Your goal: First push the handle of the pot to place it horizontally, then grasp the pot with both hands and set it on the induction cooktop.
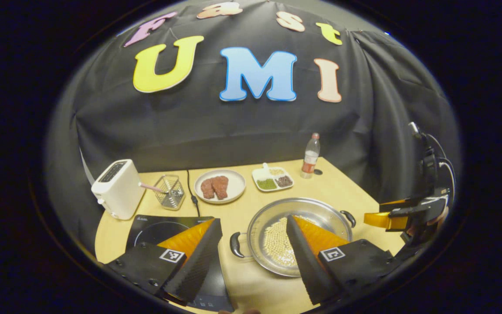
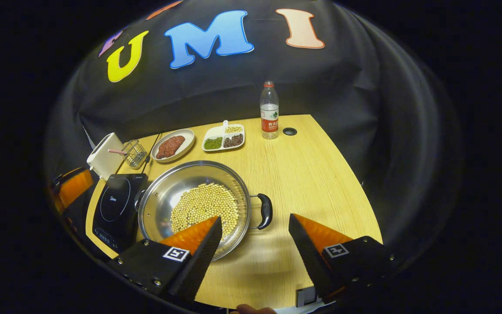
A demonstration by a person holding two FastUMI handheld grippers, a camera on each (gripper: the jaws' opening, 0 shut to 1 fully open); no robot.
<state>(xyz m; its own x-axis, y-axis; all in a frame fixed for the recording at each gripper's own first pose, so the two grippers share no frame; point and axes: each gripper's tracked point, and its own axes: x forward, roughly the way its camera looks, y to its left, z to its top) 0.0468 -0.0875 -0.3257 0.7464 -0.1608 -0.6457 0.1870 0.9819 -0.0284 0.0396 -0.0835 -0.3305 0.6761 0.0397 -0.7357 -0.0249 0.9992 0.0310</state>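
A shallow steel pot (image 1: 316,211) (image 2: 164,196) with pale beans inside sits on the wooden table, a black loop handle on each side. The left handle (image 1: 236,244) lies just ahead of my open left gripper (image 1: 253,226), between its fingers. The black induction cooktop (image 1: 155,229) (image 2: 116,205) lies directly left of the pot. My right gripper (image 2: 255,224) is open too, hovering above the right handle (image 2: 265,211), which shows between its fingers. The right gripper (image 1: 381,219) also appears at the far right edge of the left gripper view.
At the table's back stand a white toaster (image 1: 118,188) (image 2: 103,155), a wire basket (image 1: 169,191), a plate of meat (image 1: 219,186) (image 2: 172,145), a divided dish of beans (image 1: 273,179) (image 2: 224,137) and a water bottle (image 1: 310,155) (image 2: 269,110). Bare tabletop (image 2: 316,174) lies right of the pot.
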